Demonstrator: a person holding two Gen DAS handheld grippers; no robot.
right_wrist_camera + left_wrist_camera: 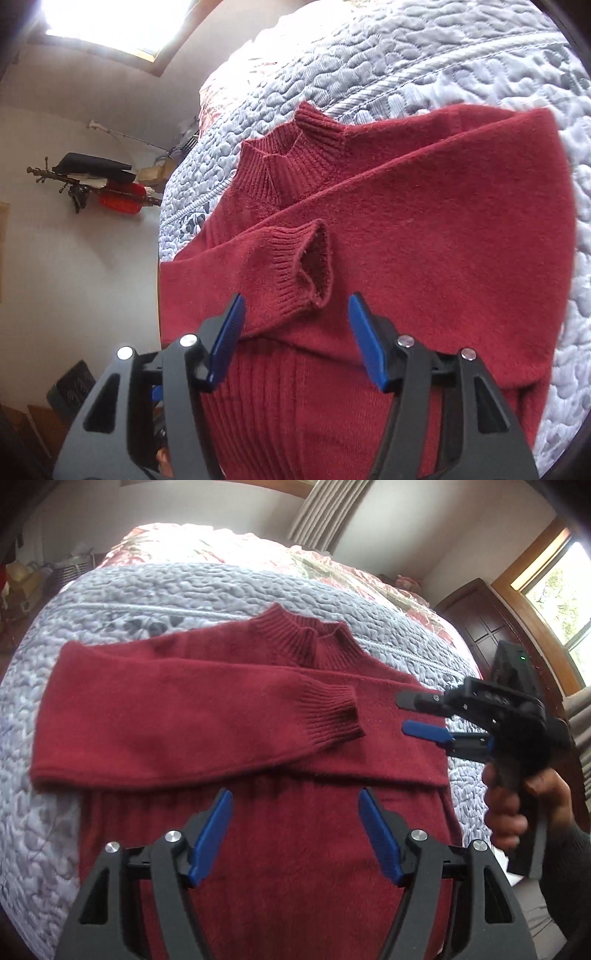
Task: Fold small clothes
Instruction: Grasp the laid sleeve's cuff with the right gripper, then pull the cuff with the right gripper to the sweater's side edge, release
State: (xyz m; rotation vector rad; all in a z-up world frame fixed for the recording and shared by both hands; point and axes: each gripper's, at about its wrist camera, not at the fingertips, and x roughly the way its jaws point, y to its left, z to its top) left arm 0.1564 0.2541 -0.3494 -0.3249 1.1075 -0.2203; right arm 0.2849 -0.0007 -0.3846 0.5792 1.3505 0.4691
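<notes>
A dark red knitted sweater (pixel 229 716) (pixel 424 240) lies flat on a pale blue quilted bedspread (pixel 147 590) (pixel 424 55). Both sleeves are folded across the chest. The ribbed cuff (pixel 332 716) (pixel 295 266) of the upper sleeve rests near the middle, and the ribbed collar (pixel 303 638) (pixel 288 162) points away. My left gripper (pixel 295 797) hovers open over the sweater's lower body with nothing between its fingers. My right gripper (pixel 295 302) (pixel 402 712) is open over the sweater's right side, just short of the cuff, holding nothing.
A floral red bedcover (pixel 229 542) lies beyond the quilt. To the right stand a dark wooden cabinet (pixel 480 627) and a window (pixel 561 590). A person's hand (pixel 517 805) holds the right gripper's handle. A wall rack with dark and red items (pixel 103 184) hangs in the right wrist view.
</notes>
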